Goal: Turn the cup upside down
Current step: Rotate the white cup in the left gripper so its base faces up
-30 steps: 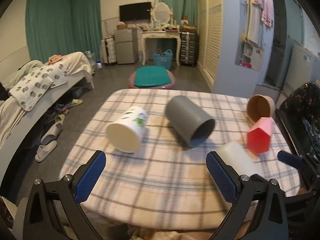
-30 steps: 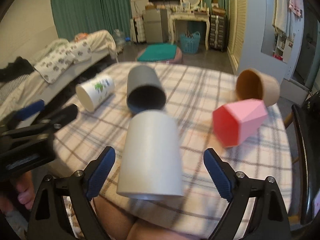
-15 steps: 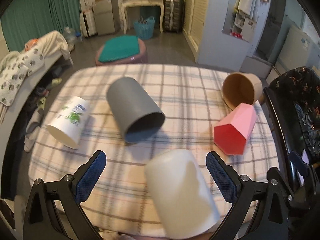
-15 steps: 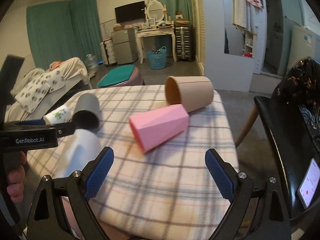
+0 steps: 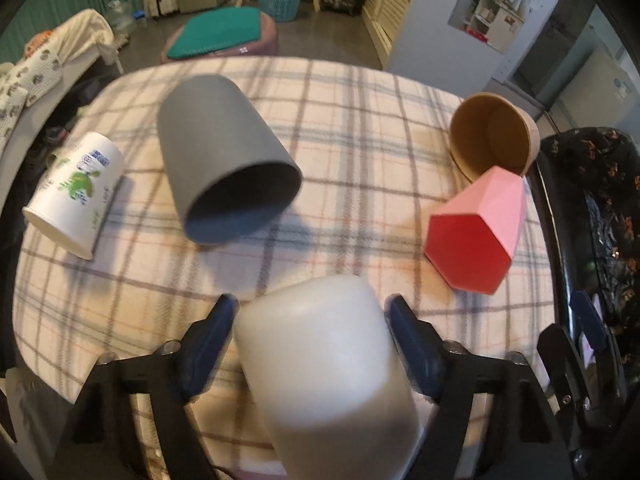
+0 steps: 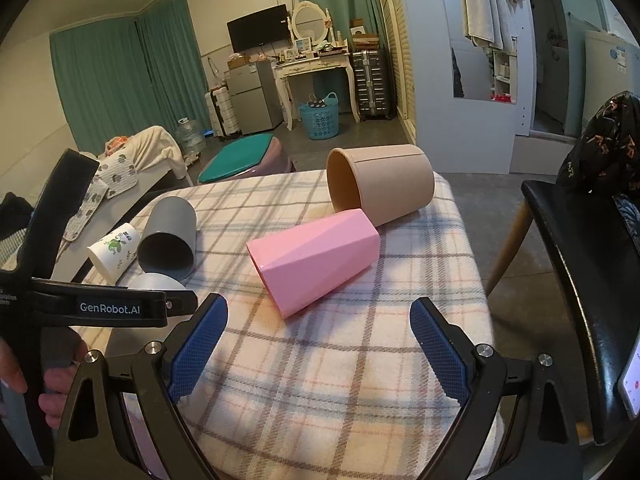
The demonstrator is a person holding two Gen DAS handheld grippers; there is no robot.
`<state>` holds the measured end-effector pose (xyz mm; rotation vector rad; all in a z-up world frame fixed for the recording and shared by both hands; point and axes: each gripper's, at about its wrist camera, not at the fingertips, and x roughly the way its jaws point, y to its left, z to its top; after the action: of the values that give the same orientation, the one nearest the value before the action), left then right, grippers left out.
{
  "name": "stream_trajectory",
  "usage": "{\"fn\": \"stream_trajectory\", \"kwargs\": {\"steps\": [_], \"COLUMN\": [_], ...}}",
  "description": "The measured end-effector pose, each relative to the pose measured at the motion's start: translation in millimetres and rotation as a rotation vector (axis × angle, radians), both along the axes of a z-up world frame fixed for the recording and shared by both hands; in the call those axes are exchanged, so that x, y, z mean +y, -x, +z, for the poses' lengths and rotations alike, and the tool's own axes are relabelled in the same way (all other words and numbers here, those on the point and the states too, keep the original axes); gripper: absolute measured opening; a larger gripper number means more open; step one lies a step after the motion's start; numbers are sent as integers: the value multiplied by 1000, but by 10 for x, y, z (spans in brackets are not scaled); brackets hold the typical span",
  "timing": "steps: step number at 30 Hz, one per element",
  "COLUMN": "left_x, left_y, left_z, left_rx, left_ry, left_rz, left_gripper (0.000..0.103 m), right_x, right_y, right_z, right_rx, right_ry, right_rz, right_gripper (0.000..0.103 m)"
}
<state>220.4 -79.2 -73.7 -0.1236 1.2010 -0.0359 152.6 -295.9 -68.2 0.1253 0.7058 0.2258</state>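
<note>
White cup (image 5: 320, 364) fills the lower middle of the left wrist view, lying on its side with its closed base toward the middle of the frame. The left gripper (image 5: 310, 332) has its blue pads (image 5: 218, 320) pressed against the cup's two flanks, so the tool is clamped on it. Above it, the plaid tablecloth (image 5: 360, 152) carries four more cups, all on their sides. A grey cup (image 5: 224, 156) lies at centre left with its dark mouth facing the camera. A printed cup (image 5: 76, 194) with green leaves lies at the far left edge. At the right, a pink faceted cup (image 5: 478, 226) touches the rim of a tan cup (image 5: 494, 140) behind it.

From the right wrist view, the right gripper (image 6: 318, 344) sits at the bottom of the frame with its blue pads (image 6: 198, 344) spread wide apart and nothing between them. Just above the gap lies the pink faceted cup (image 6: 316, 258), with the tan cup (image 6: 380, 188) touching it from behind. At the left, the left gripper's black body (image 6: 100, 308) crosses the frame, and a rounded bit of the white cup (image 6: 156, 282) shows behind it. The grey cup (image 6: 170, 242) and printed cup (image 6: 112, 250) lie beyond, side by side. A black chair (image 6: 580, 280) stands at the right edge.
</note>
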Motion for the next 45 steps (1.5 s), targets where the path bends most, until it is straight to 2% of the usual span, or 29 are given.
{"fn": "stream_trajectory", "kwargs": {"steps": [7, 12, 14, 20, 23, 34, 45], "left_x": [7, -7, -18, -35, -13, 33, -219], "left_y": [86, 217, 312, 397, 359, 271, 229], "left_z": [133, 434, 595, 872, 923, 806, 574], "left_rx": [-30, -119, -177, -311, -351, -370, -410], "left_ry": [37, 41, 36, -20, -63, -116, -205], "left_rz": [-18, -42, -53, -69, -64, -64, -120], "left_gripper": [76, 75, 75, 74, 74, 73, 74], "right_x": [-30, -47, -58, -67, -52, 44, 72], "right_y": [57, 139, 170, 280, 309, 287, 210], "right_z": [48, 134, 173, 257, 274, 224, 109], "right_rx": [-18, -44, -54, -78, -83, -62, -29], "right_ry": [-11, -24, -29, -39, -36, -26, -22], "right_rz": [-17, -28, -34, -45, -50, -39, -44], "right_gripper": [93, 93, 93, 93, 93, 93, 93]}}
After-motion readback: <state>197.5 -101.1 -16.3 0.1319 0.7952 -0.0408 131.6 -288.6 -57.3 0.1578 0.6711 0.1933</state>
